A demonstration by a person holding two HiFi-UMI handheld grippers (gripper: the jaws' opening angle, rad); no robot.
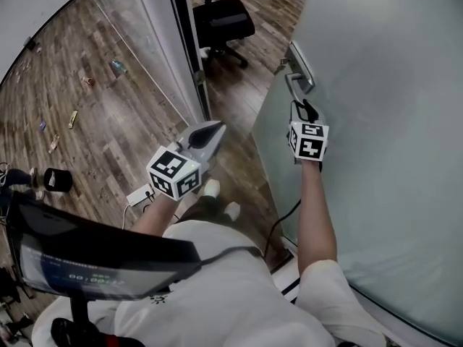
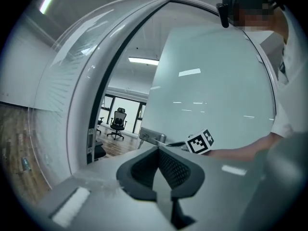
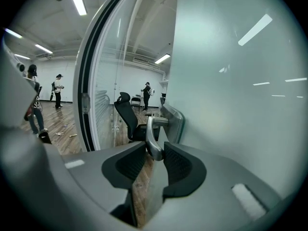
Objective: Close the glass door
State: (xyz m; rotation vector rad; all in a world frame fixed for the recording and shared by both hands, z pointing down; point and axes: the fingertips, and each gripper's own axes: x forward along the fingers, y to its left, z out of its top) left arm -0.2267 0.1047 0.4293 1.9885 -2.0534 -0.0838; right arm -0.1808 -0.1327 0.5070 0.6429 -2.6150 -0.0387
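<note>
Holding left gripper [image 1: 210, 130] pressed together and empty near the body, pinched door handle [image 3: 153, 138] at the glass door's [image 1: 376, 121] free edge with right gripper [image 3: 155, 150]. Found door ajar, apart from door frame [image 1: 184, 35] beyond. Risked slipping off the smooth lever if swung askew.

The gap between the glass door [image 1: 376, 121] and the door frame [image 1: 186, 38] stands free, an office chair [image 1: 224, 22] beyond.

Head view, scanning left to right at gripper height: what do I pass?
Littered wooden floor → left gripper, jaws together → right gripper clamped on the door handle → frosted glass door.
</note>
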